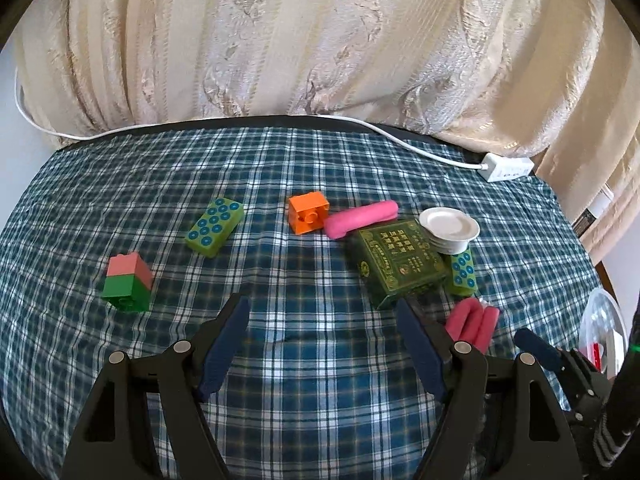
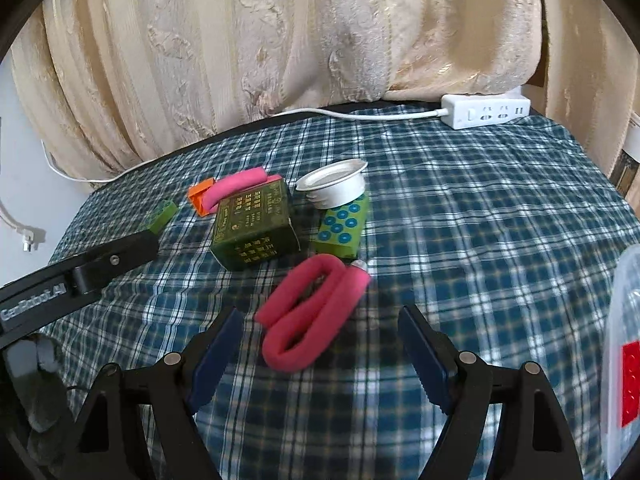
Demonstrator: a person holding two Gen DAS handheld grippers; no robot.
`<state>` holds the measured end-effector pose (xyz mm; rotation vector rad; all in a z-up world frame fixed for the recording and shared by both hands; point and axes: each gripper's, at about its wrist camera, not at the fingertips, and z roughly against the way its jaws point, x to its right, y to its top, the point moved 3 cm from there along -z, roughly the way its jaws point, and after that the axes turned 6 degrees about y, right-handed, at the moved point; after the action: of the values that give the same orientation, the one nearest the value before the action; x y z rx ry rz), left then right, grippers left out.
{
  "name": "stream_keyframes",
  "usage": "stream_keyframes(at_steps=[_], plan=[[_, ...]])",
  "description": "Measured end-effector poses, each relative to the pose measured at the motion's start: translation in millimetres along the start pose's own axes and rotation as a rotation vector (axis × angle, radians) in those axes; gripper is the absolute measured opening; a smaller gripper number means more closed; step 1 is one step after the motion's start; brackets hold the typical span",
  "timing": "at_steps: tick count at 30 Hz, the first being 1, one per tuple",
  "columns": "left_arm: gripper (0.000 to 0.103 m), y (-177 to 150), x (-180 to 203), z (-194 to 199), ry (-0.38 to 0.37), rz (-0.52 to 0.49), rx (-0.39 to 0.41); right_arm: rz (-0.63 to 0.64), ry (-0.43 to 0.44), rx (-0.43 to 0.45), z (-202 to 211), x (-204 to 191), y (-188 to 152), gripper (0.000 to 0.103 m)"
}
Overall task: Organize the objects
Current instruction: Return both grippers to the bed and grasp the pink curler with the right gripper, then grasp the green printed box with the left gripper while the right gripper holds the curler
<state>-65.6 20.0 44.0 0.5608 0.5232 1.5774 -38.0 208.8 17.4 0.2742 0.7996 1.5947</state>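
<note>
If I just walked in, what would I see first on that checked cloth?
Probably the folded pink foam tube, bright against the blue checked cloth just ahead of the open right gripper. Behind it sits a dark green box with a white cup tipped beside it. Over to the left, apart from the pile, stands a pink and green block stack.

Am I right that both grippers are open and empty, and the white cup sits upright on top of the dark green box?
Not quite. The white cup lies tipped on its side, leaning against the dark green box and a green dotted block, not upright on top; the right wrist view shows this best. The rest holds: left gripper and right gripper are open and empty.
</note>
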Motion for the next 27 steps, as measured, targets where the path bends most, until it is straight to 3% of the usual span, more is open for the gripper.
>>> stream_keyframes(at_steps=[10, 12, 15, 27], plan=[[0.077, 0.2, -5.7, -2.5, 0.013, 0.021, -0.008, 0.048, -0.065, -0.023, -23.6, -9.0, 7.0, 0.083], [0.077, 0.1, -6.3, -3.5, 0.014, 0.023, -0.011, 0.057, -0.073, -0.035, -27.8, -9.6, 6.1, 0.073], [0.077, -0.3, -6.9, -4.9, 0.015, 0.022, -0.013, 0.063, -0.067, -0.045, -30.1, -8.9, 3.4, 0.067], [0.077, -4.3, 2.9, -13.8, 0.010, -0.011, -0.024, 0.036, -0.087, -0.025, -9.7, 20.8, -7.2, 0.062]])
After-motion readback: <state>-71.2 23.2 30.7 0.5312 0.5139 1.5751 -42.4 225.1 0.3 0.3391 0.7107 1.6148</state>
